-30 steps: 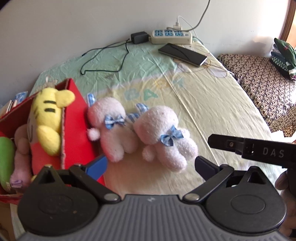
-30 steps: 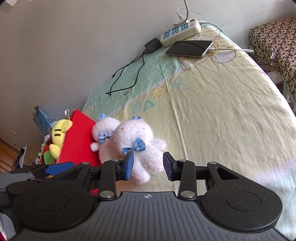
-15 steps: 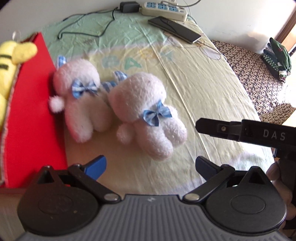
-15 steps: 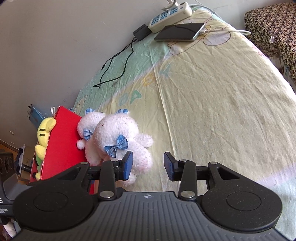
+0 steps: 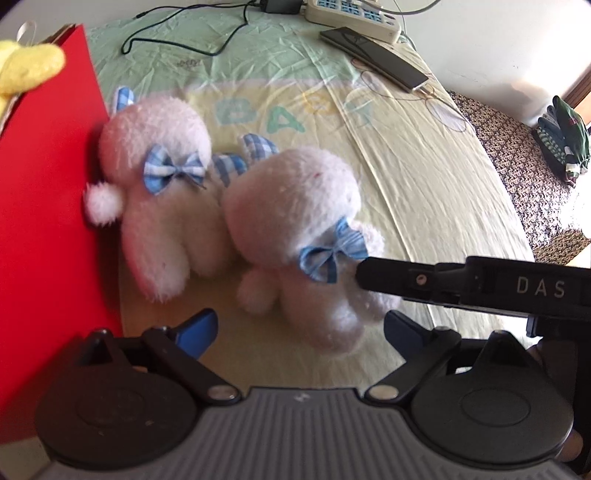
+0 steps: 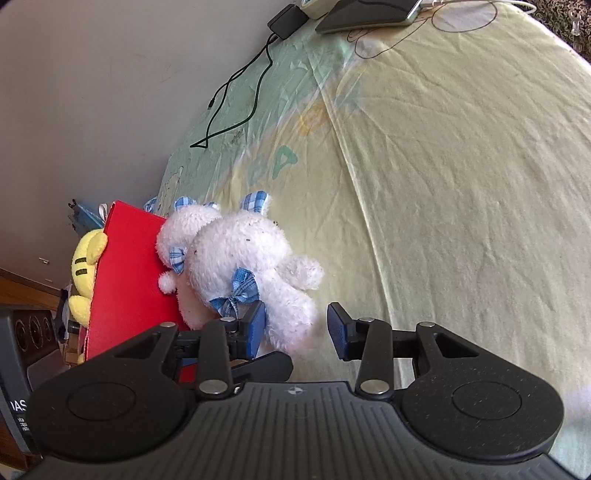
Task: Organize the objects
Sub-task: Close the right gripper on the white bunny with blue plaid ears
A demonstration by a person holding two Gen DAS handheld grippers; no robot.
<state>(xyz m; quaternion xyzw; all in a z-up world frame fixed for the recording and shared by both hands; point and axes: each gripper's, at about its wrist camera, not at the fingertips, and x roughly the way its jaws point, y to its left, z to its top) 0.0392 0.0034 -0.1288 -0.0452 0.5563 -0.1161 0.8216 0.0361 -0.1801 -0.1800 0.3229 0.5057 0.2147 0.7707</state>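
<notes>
Two white plush bunnies with blue checked bows lie side by side on the bed. The nearer bunny (image 5: 295, 236) (image 6: 255, 273) lies just ahead of my open left gripper (image 5: 301, 326), with its legs between the fingers. My right gripper (image 6: 297, 326) is open around the same bunny's lower body, and one of its fingers (image 5: 424, 282) reaches in from the right beside the bow. The farther bunny (image 5: 159, 184) (image 6: 181, 236) leans against the red box (image 5: 44, 206) (image 6: 129, 277). A yellow plush (image 5: 26, 68) (image 6: 86, 266) pokes out of that box.
A power strip (image 5: 351, 13), a black charger with its cable (image 5: 207, 40) and a phone (image 5: 376, 59) lie at the far end of the bed sheet (image 6: 443, 166). A patterned seat (image 5: 517, 177) with folded clothes (image 5: 565, 136) stands to the right. A wall runs behind.
Both grippers have moved closer to the nearer bunny, which now lies between their fingers. The box's inside has slid out of the left wrist view.
</notes>
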